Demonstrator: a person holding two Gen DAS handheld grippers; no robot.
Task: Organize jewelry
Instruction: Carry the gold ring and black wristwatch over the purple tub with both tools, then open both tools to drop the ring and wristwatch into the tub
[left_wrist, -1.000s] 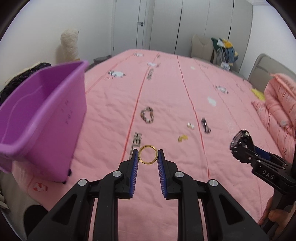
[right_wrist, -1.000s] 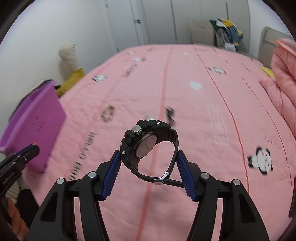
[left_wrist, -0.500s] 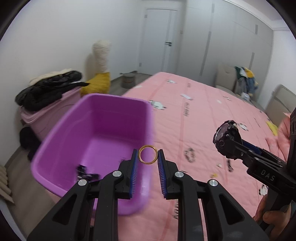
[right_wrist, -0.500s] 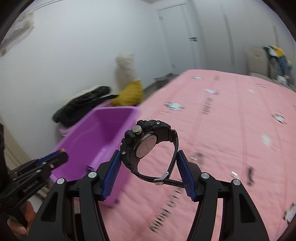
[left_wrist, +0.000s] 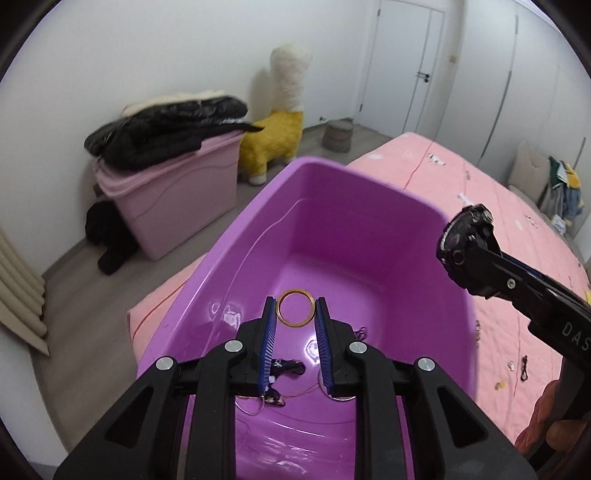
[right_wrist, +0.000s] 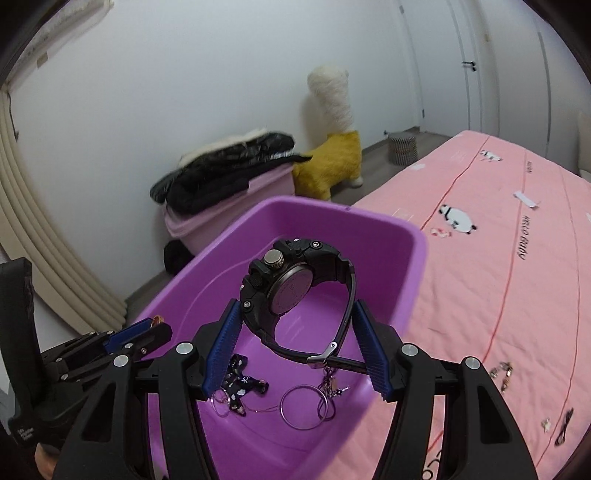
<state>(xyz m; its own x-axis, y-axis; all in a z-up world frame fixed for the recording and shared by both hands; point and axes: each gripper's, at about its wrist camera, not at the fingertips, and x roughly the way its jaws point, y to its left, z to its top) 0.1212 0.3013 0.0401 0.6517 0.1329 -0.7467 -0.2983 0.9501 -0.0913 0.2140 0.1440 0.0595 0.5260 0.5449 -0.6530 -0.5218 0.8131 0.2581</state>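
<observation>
Two deliveries are pending: left gripper (left_wrist: 295, 314) clamping a gold ring (left_wrist: 295, 307), right gripper (right_wrist: 295, 325) pinching a black watch (right_wrist: 295, 291), both hanging over the purple bin (left_wrist: 369, 192) at frame centre (next, part the fingers).

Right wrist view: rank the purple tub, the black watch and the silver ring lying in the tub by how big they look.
1. purple tub
2. black watch, enlarged by nearness to the camera in the right gripper
3. silver ring

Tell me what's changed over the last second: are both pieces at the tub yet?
Both grippers swung from over the pink bed to above the purple tub. Nothing was released: the left gripper remains shut on the gold ring, the right gripper on the black watch.
</observation>
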